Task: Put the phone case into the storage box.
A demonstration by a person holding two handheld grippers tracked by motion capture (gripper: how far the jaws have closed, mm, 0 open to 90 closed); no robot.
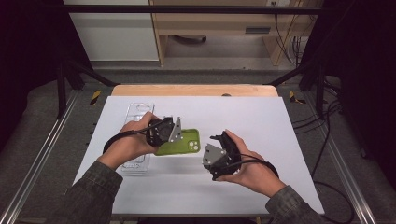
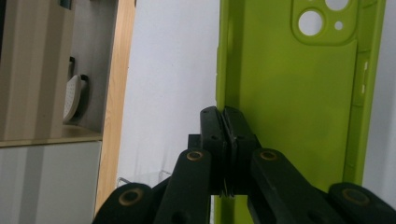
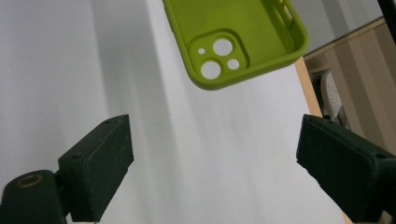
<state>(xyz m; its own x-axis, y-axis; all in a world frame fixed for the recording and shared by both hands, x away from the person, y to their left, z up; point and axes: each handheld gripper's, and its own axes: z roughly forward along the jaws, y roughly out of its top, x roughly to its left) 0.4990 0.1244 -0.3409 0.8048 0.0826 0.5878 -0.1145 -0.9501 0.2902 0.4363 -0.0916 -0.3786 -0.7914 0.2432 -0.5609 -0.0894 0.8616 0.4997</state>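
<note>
Pinching one long side wall of a lime-green phone case [image 2: 299, 102], the left gripper [image 2: 224, 116] was seen with its jaws pressed together on the thin rim, the case's open inner face turned towards its camera. In the high view the case [image 1: 184, 141] was found near the middle of the white sheet [image 1: 261, 116] that covered the table, somewhat towards the left edge, with its camera-cutout end pointing to the right and the left gripper [image 1: 173, 130] set over its left part. A clear plastic packaging tray [image 1: 138, 112] lay just beside it, closer to the left edge and partly hidden under the person's left hand [image 1: 130, 144]. The right gripper [image 1: 219, 140] was held apart from the case, nearer the front edge, and its jaws were spread wide with nothing between them; from its own view the cutout end of the case [image 3: 238, 42] was seen ahead, and whether it was raised off the sheet could not be told. The step in hand was judged to be the taking up of the case by one wall, with the second gripper made ready. For the next move, a reach of the open right gripper to the free cutout end or the opposite wall would probably be called for, with a gentle closing, since the soft wall might bend or slip from the narrow pinch. No brand, label or readable writing was made out on the case, the tray or the sheet.
</note>
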